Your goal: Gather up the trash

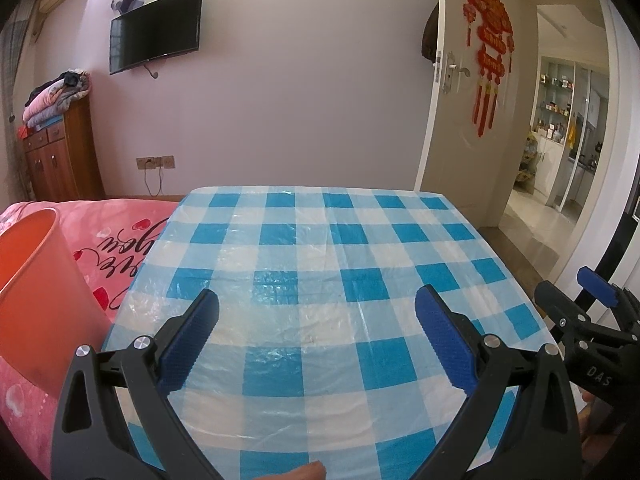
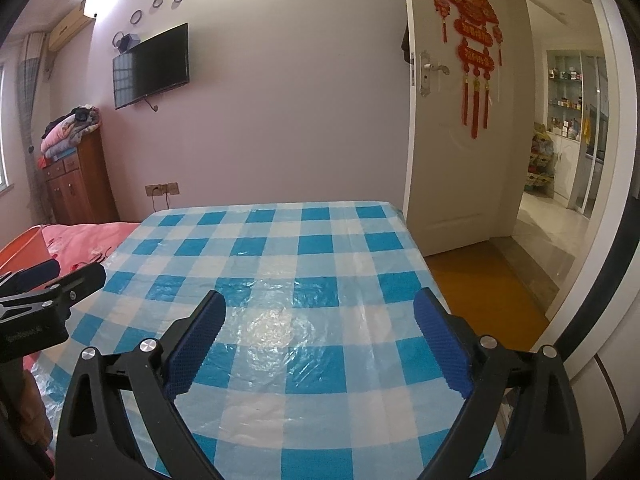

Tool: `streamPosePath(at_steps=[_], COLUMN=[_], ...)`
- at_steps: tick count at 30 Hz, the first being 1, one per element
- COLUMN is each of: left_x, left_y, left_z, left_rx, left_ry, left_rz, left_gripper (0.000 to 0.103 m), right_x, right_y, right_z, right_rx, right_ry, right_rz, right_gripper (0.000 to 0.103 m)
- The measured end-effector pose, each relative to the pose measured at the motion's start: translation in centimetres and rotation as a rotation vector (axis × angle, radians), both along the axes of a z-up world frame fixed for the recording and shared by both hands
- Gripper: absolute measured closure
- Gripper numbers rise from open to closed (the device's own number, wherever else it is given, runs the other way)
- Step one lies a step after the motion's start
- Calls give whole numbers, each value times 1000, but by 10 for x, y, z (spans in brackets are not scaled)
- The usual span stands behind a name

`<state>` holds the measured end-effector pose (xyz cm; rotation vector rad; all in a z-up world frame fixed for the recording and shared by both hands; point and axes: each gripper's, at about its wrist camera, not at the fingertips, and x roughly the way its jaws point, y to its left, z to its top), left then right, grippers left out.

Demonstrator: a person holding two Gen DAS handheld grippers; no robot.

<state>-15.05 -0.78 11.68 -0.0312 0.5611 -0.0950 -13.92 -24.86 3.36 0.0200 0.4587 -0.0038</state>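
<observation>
Two black two-finger grippers with blue ribbed pads are held over one table covered by a blue-and-white checked plastic tablecloth (image 1: 320, 248). The left gripper (image 1: 316, 312) has its fingers spread wide with nothing between them, only the crinkled plastic sheet below; the right gripper (image 2: 318, 312) is likewise spread wide and grips nothing. In the left wrist view the right gripper appears at the right edge, just beside the table's right side, one blue pad showing; in the right wrist view the left gripper appears at the left edge, over the table's left side. No piece of trash can be made out on the cloth in either view. Just beside the table's left edge stands one orange plastic bin (image 1: 36, 292), upright with its mouth open upward, its inside not visible; it sits against one pink bedspread printed with red hearts and black script (image 1: 120, 240). Farther back along the left wall is one brown wooden cabinet (image 1: 56, 152) with a heap of folded bedding (image 1: 56, 96) on top. On the pale far wall hang one black flat television (image 1: 156, 28) and one double socket plate with a cord plugged in. To the right, one white door (image 1: 464, 92) stands open, carrying one red tasselled hanging ornament (image 1: 490, 48), with a shelved room visible beyond.
</observation>
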Motion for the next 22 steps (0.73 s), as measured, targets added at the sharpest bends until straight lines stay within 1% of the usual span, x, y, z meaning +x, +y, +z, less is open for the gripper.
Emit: streamPosePath(at_steps=[7,10,16,18,22], left_x=[9,16,41,54,74], left_y=[-4,-6,-13,-17,-22], left_z=[-9,-15,-40,-53,-76], left_rx=[4,1,13,9,0], left_ry=[16,37,123,172,237], left_rz=[-1,-1,0,3,17], left_gripper=[4,4,4,4,4], right_x=[8,16,40,52,75], right_y=[-4,-5,-7,-9,-12], right_z=[-9,-15,-40,-50,-68], right_rx=[8,12,5,3,-5], right_ry=[27,49,132,172,241], right_rz=[0,0,-11,-17,-30], right_gripper=[9,9,9,9,9])
